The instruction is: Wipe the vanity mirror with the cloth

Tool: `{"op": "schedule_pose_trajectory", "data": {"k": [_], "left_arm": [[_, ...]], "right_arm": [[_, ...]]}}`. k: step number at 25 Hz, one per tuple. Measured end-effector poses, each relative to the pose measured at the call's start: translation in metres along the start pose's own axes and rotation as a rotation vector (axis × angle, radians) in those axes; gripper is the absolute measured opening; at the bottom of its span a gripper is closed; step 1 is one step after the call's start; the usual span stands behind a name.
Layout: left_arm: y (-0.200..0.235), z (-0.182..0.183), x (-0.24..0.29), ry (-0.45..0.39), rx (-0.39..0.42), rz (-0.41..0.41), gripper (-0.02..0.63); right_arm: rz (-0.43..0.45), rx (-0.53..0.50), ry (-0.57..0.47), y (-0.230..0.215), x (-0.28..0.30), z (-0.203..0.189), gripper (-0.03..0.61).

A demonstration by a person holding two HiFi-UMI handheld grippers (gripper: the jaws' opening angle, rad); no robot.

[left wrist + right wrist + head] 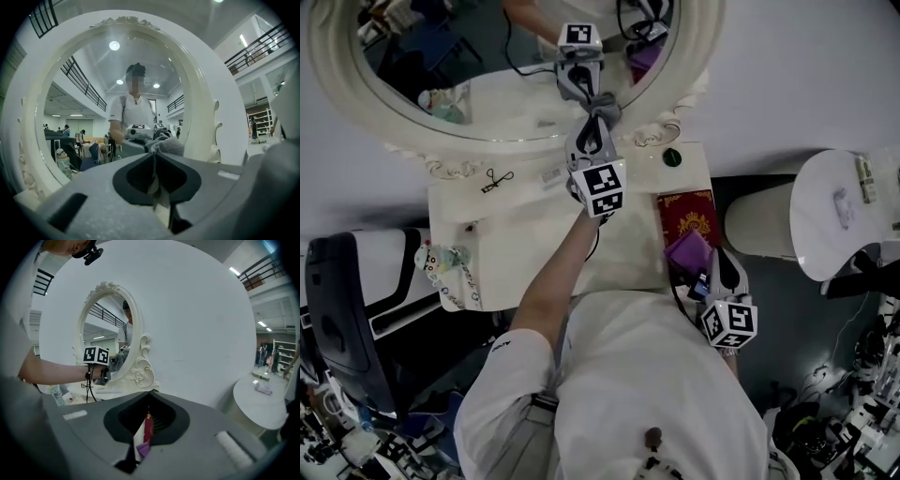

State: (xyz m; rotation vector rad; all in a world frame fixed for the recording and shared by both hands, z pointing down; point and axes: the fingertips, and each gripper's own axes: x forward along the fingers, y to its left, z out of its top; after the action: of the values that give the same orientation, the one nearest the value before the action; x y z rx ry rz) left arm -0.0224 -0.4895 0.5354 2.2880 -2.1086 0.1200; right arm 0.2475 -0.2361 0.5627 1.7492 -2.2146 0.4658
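The grey cloth (606, 105) is pinched in the closed left gripper (599, 120) and pressed to the lower rim of the vanity mirror (487, 89), most of whose glass lies up and leftward from it. The right gripper (712, 279), jaws together, is held well back beside the body, over the white table (516, 234) edge
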Motion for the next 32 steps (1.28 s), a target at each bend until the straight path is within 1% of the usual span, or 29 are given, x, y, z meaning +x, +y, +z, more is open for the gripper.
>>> {"op": "schedule_pose_trajectory", "data": {"k": [3, 6, 8, 12, 17, 21, 25, 28, 32], "left_arm": [[-0.003, -0.006, 0.007, 0.005, 0.013, -0.007, 0.021], [-0.002, -0.013, 0.011, 0.010, 0.017, -0.015, 0.021], [0.002, -0.016, 0.012, 0.011, 0.024, -0.021, 0.021], [0.018, -0.021, 0.009, 0.021, 0.006, -0.028, 0.023], [0.040, -0.034, 0.006, 0.045, 0.021, -0.005, 0.023], [0.073, -0.051, -0.001, 0.080, 0.010, 0.044, 0.023], [0.117, -0.068, -0.013, 0.128, -0.009, 0.134, 0.023], [0.150, -0.075, -0.022, 0.156, -0.009, 0.194, 0.023], [0.190, -0.078, -0.034, 0.172, -0.015, 0.259, 0.023]], "right_arm": [[-0.029, 0.016, 0.005, -0.007, -0.004, -0.003, 0.008], [-0.040, 0.021, 0.011, -0.006, -0.004, -0.004, 0.008], [-0.035, 0.016, 0.016, -0.001, -0.002, -0.004, 0.008], [-0.019, 0.001, 0.024, 0.010, 0.003, -0.001, 0.008], [0.011, -0.020, 0.036, 0.026, 0.012, 0.000, 0.008], [0.043, -0.029, 0.044, 0.041, 0.020, 0.000, 0.008], [0.074, -0.036, 0.043, 0.055, 0.028, 0.002, 0.008], [0.100, -0.041, 0.039, 0.067, 0.033, 0.004, 0.008], [0.129, -0.043, 0.034, 0.082, 0.038, 0.006, 0.008]]}}
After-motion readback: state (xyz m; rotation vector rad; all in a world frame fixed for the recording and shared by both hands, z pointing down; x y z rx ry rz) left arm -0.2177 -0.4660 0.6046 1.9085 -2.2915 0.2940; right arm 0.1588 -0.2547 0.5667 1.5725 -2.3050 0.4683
